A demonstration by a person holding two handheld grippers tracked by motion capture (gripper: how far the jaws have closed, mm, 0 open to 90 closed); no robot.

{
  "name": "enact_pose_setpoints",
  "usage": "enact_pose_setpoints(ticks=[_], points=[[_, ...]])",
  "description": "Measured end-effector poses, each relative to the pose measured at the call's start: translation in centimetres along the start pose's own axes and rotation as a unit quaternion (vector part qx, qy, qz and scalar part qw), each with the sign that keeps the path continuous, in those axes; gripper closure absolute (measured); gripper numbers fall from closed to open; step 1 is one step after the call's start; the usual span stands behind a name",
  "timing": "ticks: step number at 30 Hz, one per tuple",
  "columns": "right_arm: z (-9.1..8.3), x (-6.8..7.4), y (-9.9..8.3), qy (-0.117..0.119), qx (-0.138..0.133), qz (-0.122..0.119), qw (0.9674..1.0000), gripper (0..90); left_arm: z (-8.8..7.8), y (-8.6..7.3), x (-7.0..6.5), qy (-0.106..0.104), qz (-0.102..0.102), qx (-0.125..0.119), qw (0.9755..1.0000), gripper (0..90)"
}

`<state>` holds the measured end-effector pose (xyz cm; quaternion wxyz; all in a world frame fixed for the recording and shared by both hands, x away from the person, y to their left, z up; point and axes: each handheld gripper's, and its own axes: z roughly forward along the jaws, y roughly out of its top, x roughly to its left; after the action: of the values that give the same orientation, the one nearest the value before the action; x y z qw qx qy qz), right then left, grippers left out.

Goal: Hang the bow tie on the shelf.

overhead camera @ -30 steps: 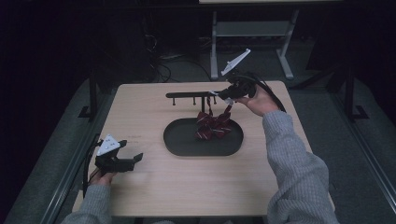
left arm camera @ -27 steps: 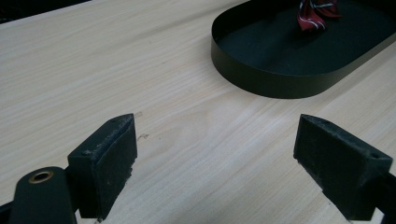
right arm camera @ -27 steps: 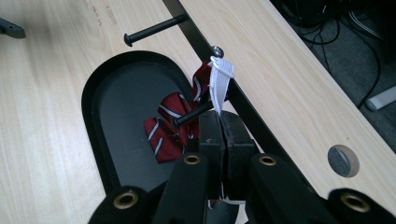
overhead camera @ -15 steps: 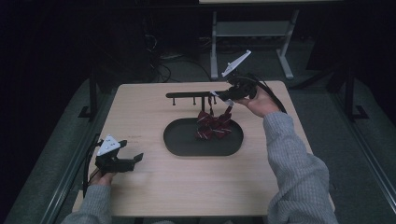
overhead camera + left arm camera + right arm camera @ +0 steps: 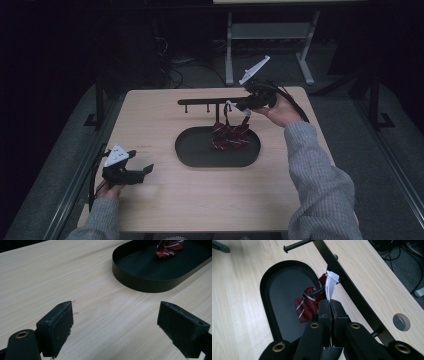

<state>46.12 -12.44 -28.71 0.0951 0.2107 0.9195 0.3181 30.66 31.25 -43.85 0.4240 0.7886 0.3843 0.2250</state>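
White strap clamped in right gripper jaws at rack peg | left gripper jaws apart over table

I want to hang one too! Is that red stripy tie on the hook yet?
Partly. Its white loop is over a peg of the rack, pinched by the right tool; the tie droops into the tray.

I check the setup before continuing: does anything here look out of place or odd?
Nothing looks damaged or spilled. The red striped tie hangs half bunched in the black tray, its white loop pinched by the right gripper at a rack peg.
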Motion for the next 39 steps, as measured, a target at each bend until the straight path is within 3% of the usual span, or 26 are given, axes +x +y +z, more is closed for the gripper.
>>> enact_pose_setpoints(ticks=[13, 33, 39], points=[[0.2, -0.3, 0.0, -0.002, -0.001, 0.007, 1.0000, 83.0, 0.0, 0.0, 0.0, 0.001, 0.000, 0.001, 1.0000, 13.0], [-0.9, -0.1, -0.7, 0.030, -0.016, 0.024, 0.9991, 71.4, 0.1, 0.0, -0.1, 0.001, 0.003, 0.001, 1.0000, 13.0], [-1.3, 0.3, -0.8, 0.036, -0.021, 0.015, 0.9990, 67.7, 0.1, 0.0, -0.1, 0.002, 0.001, 0.002, 1.0000, 13.0]])
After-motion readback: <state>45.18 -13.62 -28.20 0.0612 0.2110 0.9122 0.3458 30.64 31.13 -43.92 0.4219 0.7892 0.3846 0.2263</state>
